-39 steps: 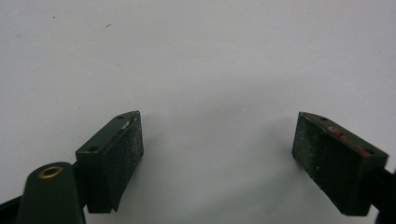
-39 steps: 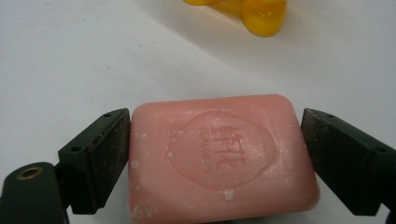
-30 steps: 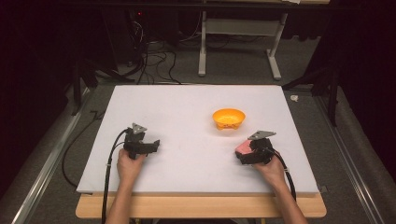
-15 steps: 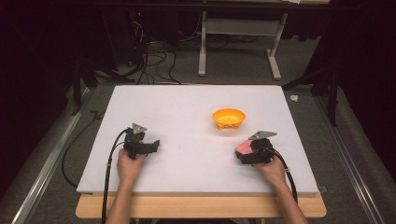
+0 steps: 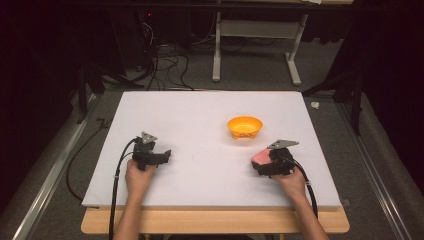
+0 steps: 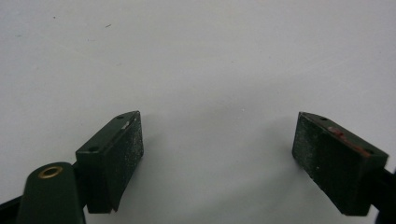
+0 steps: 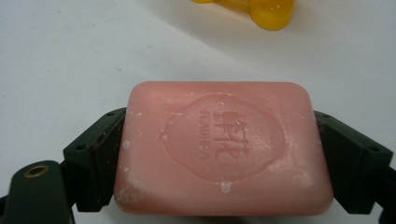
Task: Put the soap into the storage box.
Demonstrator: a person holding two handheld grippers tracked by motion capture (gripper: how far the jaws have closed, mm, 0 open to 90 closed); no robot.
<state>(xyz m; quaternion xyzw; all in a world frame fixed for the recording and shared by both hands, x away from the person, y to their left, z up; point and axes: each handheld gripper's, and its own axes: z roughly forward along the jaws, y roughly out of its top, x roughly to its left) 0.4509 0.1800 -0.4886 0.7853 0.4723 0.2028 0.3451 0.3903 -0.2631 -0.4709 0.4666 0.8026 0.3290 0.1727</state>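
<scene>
Faintly, "FLAMINGO" is embossed on pink soap (image 7: 223,147) between right gripper (image 7: 219,158) fingers (image 7: 100,154).

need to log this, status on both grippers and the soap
Left gripper open, empty. Right gripper shut on pink soap, jaws just closed in. Orange bowl ahead, path clear.

Pink soap bar (image 7: 223,149) clamped between right gripper (image 7: 219,161) jaws, embossed face up, orange bowl (image 7: 252,7) beyond
</scene>
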